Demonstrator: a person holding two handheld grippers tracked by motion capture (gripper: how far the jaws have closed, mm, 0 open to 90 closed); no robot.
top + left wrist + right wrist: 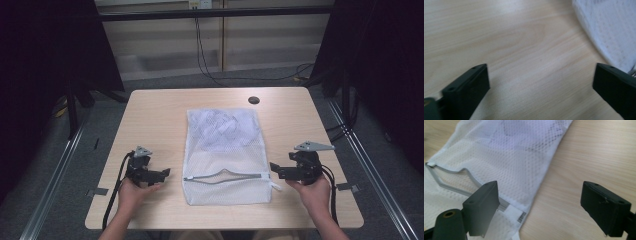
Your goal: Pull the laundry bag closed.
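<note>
Setting: pale wood-grain rectangular table [150,107] on grey carpet, with dark curtains to either side and black cables hanging down the far wall.
Left tongs: black two-jaw left gripper [161,174] held low over the near left part of the table, jaws pointing toward the bag; in the left gripper view [537,87] the jaws stand wide apart with bare wood between them and nothing held.
Right tongs: black two-jaw right gripper [274,169] at the near right, pointing inward at the bag's right edge; in the right gripper view [540,207] the jaws are spread, one over the bag's zip corner, the other over bare wood, pressing on nothing.
Container: white mesh zip-up laundry bag [222,150] lying flat mid-table between the two grippers, long side running away from the person.
Contents: crumpled pale cloth [220,125] showing through the mesh in the far half; what kind of garment it is I cannot tell through the netting.
Zip: grey zip line [225,176] crossing the near end, gaping in a shallow arc at its middle; its white pull tab [275,186] lies at the right end, near the right gripper.
Edges: bag's left hem [596,47] just beside the left gripper; right hem [549,167] running between the right gripper's jaws.
Open room: bare wood on both sides of the bag and beyond it, with a small black round grommet hole [254,100] near the far edge.
</note>
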